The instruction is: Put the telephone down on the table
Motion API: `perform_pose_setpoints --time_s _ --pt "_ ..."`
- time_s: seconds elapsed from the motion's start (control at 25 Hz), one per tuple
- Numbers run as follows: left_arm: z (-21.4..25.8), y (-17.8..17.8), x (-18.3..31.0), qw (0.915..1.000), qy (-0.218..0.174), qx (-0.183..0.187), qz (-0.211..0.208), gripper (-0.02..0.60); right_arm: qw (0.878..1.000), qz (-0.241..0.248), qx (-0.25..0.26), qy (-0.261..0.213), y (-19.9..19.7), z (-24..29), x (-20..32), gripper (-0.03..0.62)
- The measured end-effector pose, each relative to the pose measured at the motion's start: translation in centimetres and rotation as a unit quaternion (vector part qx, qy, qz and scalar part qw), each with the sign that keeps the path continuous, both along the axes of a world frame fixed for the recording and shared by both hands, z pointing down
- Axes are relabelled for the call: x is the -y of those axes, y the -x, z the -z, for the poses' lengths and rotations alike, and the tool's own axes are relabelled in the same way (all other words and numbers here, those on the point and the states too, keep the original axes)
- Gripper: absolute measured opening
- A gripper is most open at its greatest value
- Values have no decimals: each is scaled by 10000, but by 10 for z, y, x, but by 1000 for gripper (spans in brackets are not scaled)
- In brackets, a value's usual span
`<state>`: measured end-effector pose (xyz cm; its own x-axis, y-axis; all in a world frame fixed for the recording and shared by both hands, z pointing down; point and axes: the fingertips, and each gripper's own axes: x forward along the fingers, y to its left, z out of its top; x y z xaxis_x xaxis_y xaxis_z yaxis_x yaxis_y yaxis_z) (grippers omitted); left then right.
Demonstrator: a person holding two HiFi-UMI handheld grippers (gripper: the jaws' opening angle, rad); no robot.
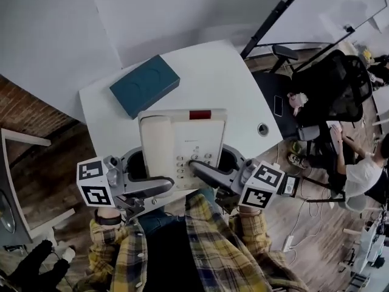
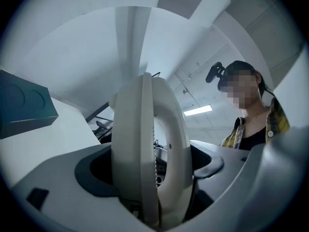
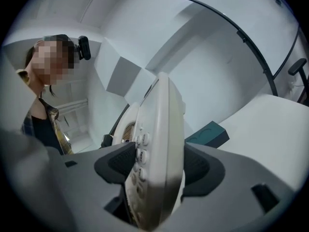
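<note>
Here the cream plastic push-button telephone [image 1: 182, 142] is over the near edge of the white table [image 1: 231, 84]. The left gripper [image 1: 159, 186] has its jaws clamped on the handset side, the right gripper [image 1: 197, 168] on the keypad side. A flat teal box [image 1: 144, 85] lies just beyond it

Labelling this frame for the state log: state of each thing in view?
telephone: held at its near edge by both grippers; can't tell if it touches the table
handset: seated in its cradle
left gripper: shut on telephone
right gripper: shut on telephone
teal box: closed, flat on the table
</note>
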<state>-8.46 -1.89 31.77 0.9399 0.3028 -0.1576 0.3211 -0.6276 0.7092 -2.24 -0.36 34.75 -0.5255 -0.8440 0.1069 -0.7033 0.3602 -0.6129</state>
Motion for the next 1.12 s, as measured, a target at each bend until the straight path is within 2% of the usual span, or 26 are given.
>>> perform_pose_setpoints --time_s 0.2,0.44,0.68,0.92,1.12 --pt "-1 -45 10 9983 71 28 578 405 9984 570 16 9 -47 0 17 275" --pt "4 -94 14 9916 80 35 1288 405 9916 1296 10 -34 -96 5 31 275" --pt "2 -119 9 9784 169 116 2056 405 9781 2079 69 3 -120 3 36 275" --pt "1 -131 4 9718 222 182 2340 405 9713 2375 125 39 -131 1 35 275" --pt "-2 -133 6 9707 271 215 2378 405 9706 2400 167 71 -133 -2 36 275"
